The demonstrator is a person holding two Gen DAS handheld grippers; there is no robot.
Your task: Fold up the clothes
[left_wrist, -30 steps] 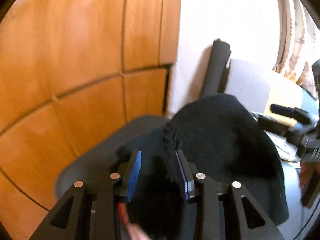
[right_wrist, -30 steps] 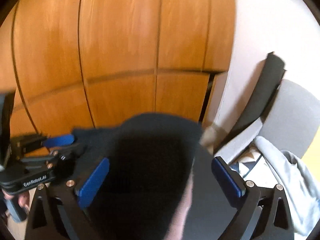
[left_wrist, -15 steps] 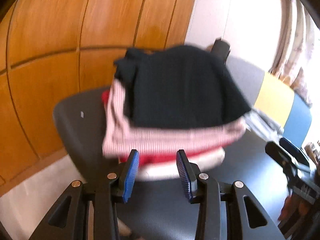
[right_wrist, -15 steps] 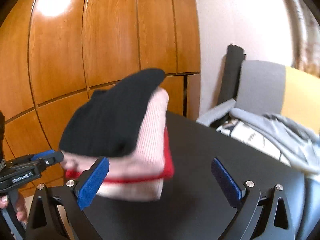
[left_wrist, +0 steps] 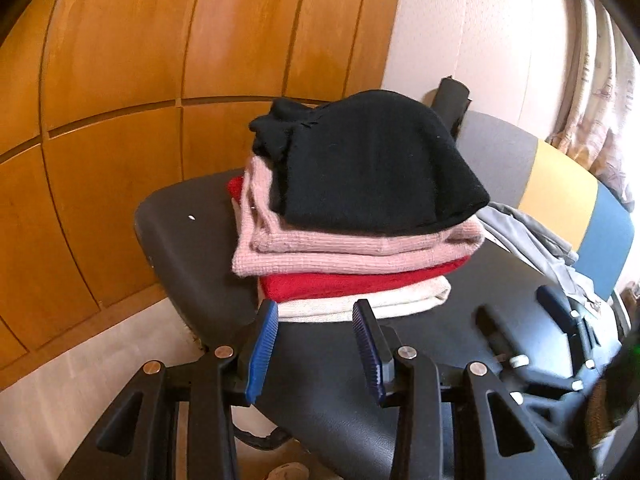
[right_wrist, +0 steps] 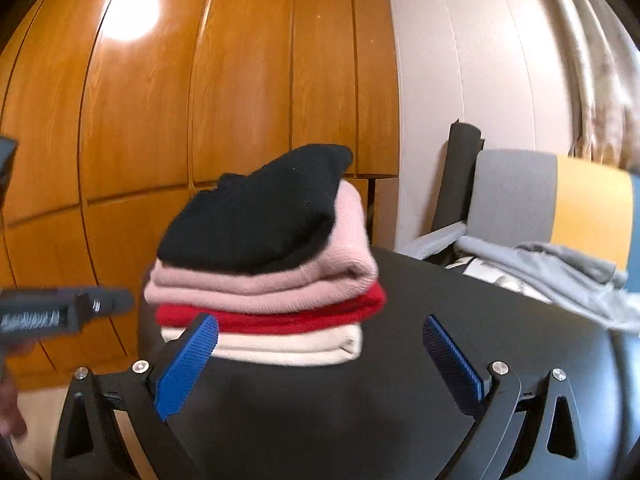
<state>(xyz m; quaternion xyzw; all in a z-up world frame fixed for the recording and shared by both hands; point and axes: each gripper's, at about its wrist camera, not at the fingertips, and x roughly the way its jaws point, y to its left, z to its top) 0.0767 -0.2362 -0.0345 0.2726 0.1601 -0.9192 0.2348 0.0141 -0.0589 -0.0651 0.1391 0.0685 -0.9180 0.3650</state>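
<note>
Since a second ago we've pulled both grippers back and down off the black knit (left_wrist: 372, 164): it was draped over both sets of fingers then, now it sits folded on top of the stack (right_wrist: 264, 264), clear of both.

Left gripper (left_wrist: 316, 350): empty, jaws parted partway with a narrow gap, pointing down at the near edge of the stack, fingertips just short of the cream piece (left_wrist: 360, 306). Nothing between the pads.

Right gripper (right_wrist: 320, 360): empty, jaws wide, aimed nearly level at the stack's right end. Left pad (right_wrist: 188, 364) overlaps the cream and red (right_wrist: 276, 316) layers in its view; contact we can't tell. In the left view the right gripper (left_wrist: 560, 336) sits low over the table (left_wrist: 180, 240), right of the stack. In the right view the left gripper (right_wrist: 60, 312) shows blurred at left, level with the stack.

Stack order, bottom up: cream, red, pink (right_wrist: 320, 280), black. It sits at the table's far left corner.

Beyond, right: grey garment (right_wrist: 560, 272) heaped unfolded against a grey/yellow/blue chair back (left_wrist: 560, 188). A dark roll (right_wrist: 460, 176) stands against the wall. Wood panels (left_wrist: 120, 80) behind.
</note>
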